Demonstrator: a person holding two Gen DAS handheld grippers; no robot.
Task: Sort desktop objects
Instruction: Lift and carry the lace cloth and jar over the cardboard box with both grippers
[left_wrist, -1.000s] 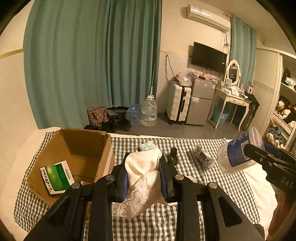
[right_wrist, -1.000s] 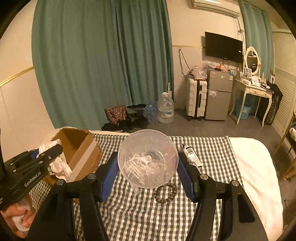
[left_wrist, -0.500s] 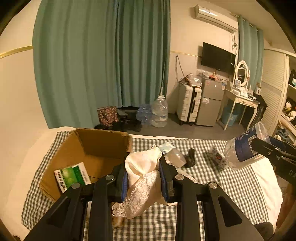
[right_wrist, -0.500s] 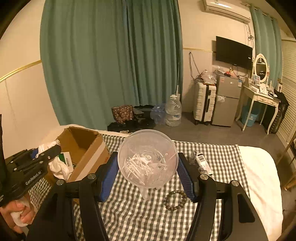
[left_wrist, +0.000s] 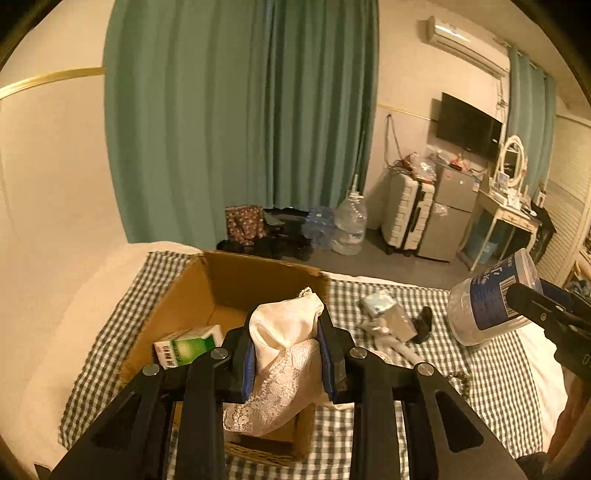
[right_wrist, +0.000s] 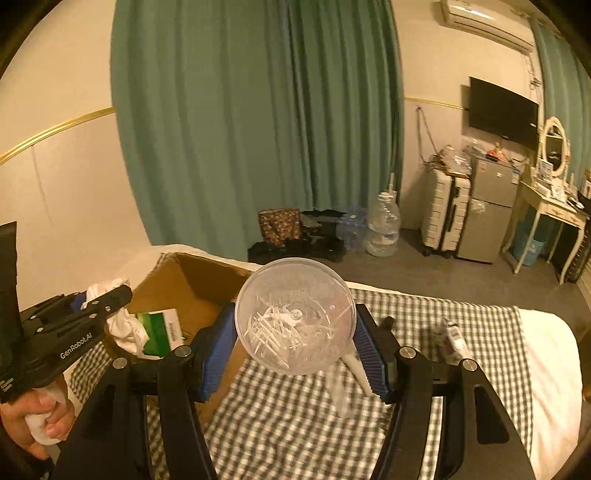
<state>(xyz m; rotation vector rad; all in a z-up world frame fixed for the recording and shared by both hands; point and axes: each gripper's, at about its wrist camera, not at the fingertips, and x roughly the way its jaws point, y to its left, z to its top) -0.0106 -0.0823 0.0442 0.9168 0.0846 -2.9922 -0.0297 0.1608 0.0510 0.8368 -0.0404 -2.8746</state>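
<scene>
My left gripper (left_wrist: 286, 354) is shut on a cream lace cloth (left_wrist: 284, 354), held above the near edge of an open cardboard box (left_wrist: 236, 280) on the checked tablecloth. A green and white carton (left_wrist: 188, 345) lies inside the box. My right gripper (right_wrist: 295, 332) is shut on a clear round plastic jar (right_wrist: 295, 315) full of small white sticks; in the left wrist view the jar (left_wrist: 487, 302) shows a blue label and hangs at the right. In the right wrist view the left gripper (right_wrist: 107, 299) with its cloth (right_wrist: 123, 325) sits over the box (right_wrist: 192, 284).
On the checked cloth (left_wrist: 491, 373) right of the box lie a small wrapped packet (left_wrist: 384, 314), a dark little object (left_wrist: 423, 323) and a bead bracelet (left_wrist: 460, 380). A striped packet (right_wrist: 456, 338) lies further right. A hand (right_wrist: 37, 424) grips the left handle. Beyond the bed: curtains, water jug, suitcase.
Both grippers have moved left, so the box now lies right under the left gripper's cloth and the jar hangs nearer the box. Neither grip has changed.
</scene>
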